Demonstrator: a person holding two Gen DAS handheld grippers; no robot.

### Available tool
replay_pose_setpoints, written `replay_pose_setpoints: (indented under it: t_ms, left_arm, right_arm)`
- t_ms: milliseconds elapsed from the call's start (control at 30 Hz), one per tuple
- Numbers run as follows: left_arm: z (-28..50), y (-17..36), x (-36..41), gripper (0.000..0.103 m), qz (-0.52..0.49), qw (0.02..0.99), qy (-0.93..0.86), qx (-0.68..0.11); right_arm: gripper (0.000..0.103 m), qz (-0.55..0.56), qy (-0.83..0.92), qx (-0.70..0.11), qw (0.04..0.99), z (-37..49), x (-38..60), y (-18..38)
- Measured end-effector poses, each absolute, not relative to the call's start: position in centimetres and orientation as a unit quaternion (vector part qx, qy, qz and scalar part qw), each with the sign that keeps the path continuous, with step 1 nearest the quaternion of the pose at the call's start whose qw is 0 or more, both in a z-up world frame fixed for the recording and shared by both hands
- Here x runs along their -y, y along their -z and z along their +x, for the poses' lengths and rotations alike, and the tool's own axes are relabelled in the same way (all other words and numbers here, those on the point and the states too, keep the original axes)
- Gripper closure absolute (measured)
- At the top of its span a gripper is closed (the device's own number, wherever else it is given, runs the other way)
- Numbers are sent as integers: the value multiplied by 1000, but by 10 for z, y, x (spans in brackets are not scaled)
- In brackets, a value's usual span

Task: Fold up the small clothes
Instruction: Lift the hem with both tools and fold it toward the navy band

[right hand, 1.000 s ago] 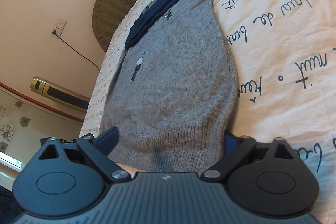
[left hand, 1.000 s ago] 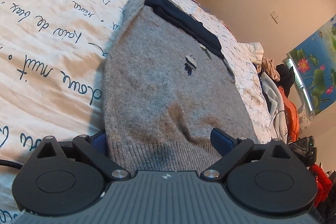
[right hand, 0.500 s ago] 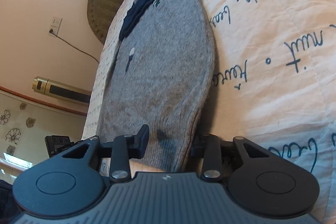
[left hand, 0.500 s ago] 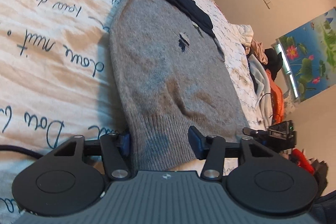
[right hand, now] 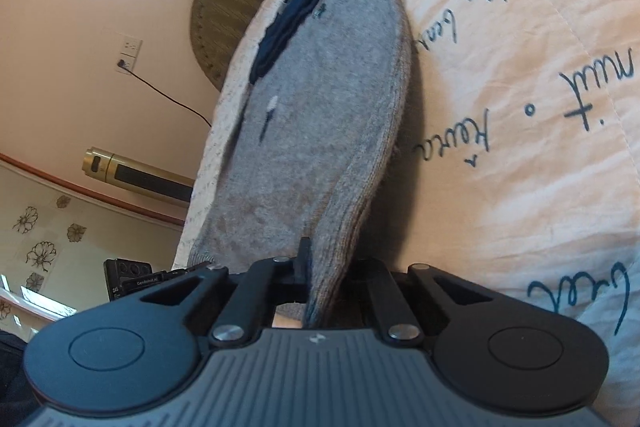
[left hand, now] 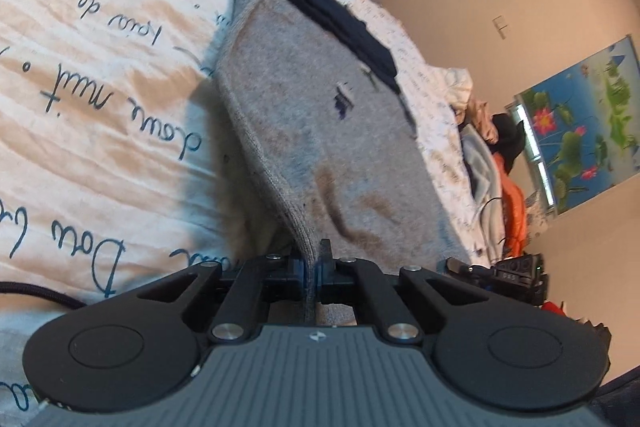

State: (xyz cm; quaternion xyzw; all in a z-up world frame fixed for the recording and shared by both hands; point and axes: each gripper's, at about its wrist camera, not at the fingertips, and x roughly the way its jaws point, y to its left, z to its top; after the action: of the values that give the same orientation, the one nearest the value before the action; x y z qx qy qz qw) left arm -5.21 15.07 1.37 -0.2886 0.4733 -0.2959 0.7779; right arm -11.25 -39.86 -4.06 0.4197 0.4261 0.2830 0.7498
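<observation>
On the script-printed bedspread (left hand: 100, 75), our left gripper (left hand: 311, 269) and right gripper (right hand: 320, 275) have just clamped tight on the grey sweater (left hand: 320, 115) hem.

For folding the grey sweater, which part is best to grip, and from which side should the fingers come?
Grip the ribbed bottom hem, one corner per gripper, coming in from the open near edge of the grey sweater. It lies flat on the bedspread, dark collar at the far end, so the hem is free to pinch. Both the left gripper and right gripper have just closed on it there.
</observation>
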Motion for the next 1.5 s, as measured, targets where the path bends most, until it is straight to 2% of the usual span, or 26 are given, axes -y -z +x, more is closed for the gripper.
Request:
replay_pose_setpoints:
  t_ms: [267, 400, 533, 800, 967, 1100, 1133, 1167, 1200, 1233, 1300, 1333, 1367, 1400, 1433, 1467, 1500]
  left_arm:
    - [-36, -42, -149, 100, -305, 792, 314, -425]
    - [-11, -66, -149, 100, -336, 808, 310, -371]
    - [31, -89, -147, 100, -386, 810, 306, -319]
    - [149, -117, -111, 100, -352, 842, 312, -266]
    - [235, -106, -87, 100, -337, 861, 276, -264]
    - [294, -73, -78, 100, -344, 863, 223, -296]
    - [304, -65, -78, 99, -335, 867, 213, -300]
    - [309, -61, -76, 99, -320, 875, 207, -299]
    - [313, -58, -75, 94, -308, 881, 200, -299]
    - [317, -56, -74, 95, -299, 884, 196, -302]
    - [326, -54, -77, 93, -290, 887, 188, -307]
    - [328, -55, -80, 91, -288, 888, 187, -305]
    - [329, -57, -83, 81, -283, 891, 185, -302]
    - [330, -60, -85, 61, -277, 894, 183, -301]
    - [330, -64, -89, 46, -274, 897, 181, -297]
    - [328, -69, -93, 23, -271, 902, 176, -286]
    - [325, -75, -97, 11, -267, 911, 166, -266]
  right_arm:
    - [97, 439, -320, -343, 766, -95, 408, 9]
    - [97, 434, -334, -303, 780, -70, 411, -13]
    - [97, 433, -346, -266, 789, -28, 411, -33]
    - [97, 439, -328, -225, 805, 102, 427, -62]
    - [97, 460, -288, -240, 805, 198, 436, -44]
    - [97, 496, -231, -281, 788, 263, 437, 1]
    - [94, 505, -224, -293, 780, 274, 436, 12]
    - [94, 511, -212, -307, 775, 286, 436, 22]
    - [94, 515, -201, -319, 770, 294, 435, 31]
    - [91, 522, -196, -327, 763, 301, 436, 38]
    - [75, 533, -190, -326, 757, 306, 439, 45]
    - [52, 534, -188, -321, 759, 306, 442, 44]
    - [28, 533, -189, -313, 763, 306, 444, 42]
    - [19, 530, -193, -305, 768, 306, 448, 37]
    - [15, 522, -197, -303, 772, 305, 450, 32]
    - [15, 513, -203, -305, 776, 304, 453, 26]
    - [15, 502, -213, -306, 781, 300, 457, 19]
